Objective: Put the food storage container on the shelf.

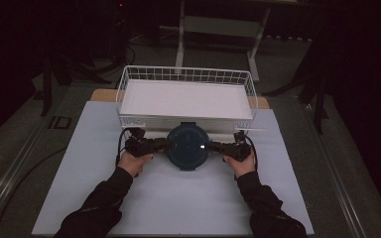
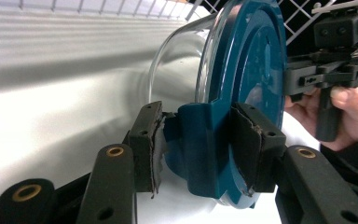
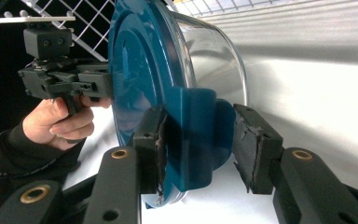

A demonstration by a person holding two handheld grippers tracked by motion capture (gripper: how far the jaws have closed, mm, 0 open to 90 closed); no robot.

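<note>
Container (image 1: 188, 145), round, clear-walled and capped by a blue lid (image 2: 251, 70), sits on the white table (image 1: 79, 163) just in front of the wire basket (image 1: 129, 79), squarely between the two hands. From above, the left gripper (image 1: 162, 145) comes in from the lid's left edge and the right gripper (image 1: 213, 145) from its right edge, so the two face each other straight across the lid.

In the left gripper view the jaws stand part-way closed with both pads pressed on a blue clip tab (image 2: 200, 140) at the lid's rim; the glass bowl (image 2: 177, 60) bulges away on one side of the tab and the lid's flat face lies on the other. In the right gripper view one pad bears on the opposite clip tab (image 3: 196, 135), while the other pad seems to stand a hair off it, so I cannot tell whether that grip is fully tight.

What the next move turns on, as I judge it, is that the two tabs lie on one line through the lid's centre, with each gripper equally near its own tab and neither favoured. A lift toward the basket would need both hands rising together and level; if one leads, the container would tip about that line and the looser right hold could slip.
</note>
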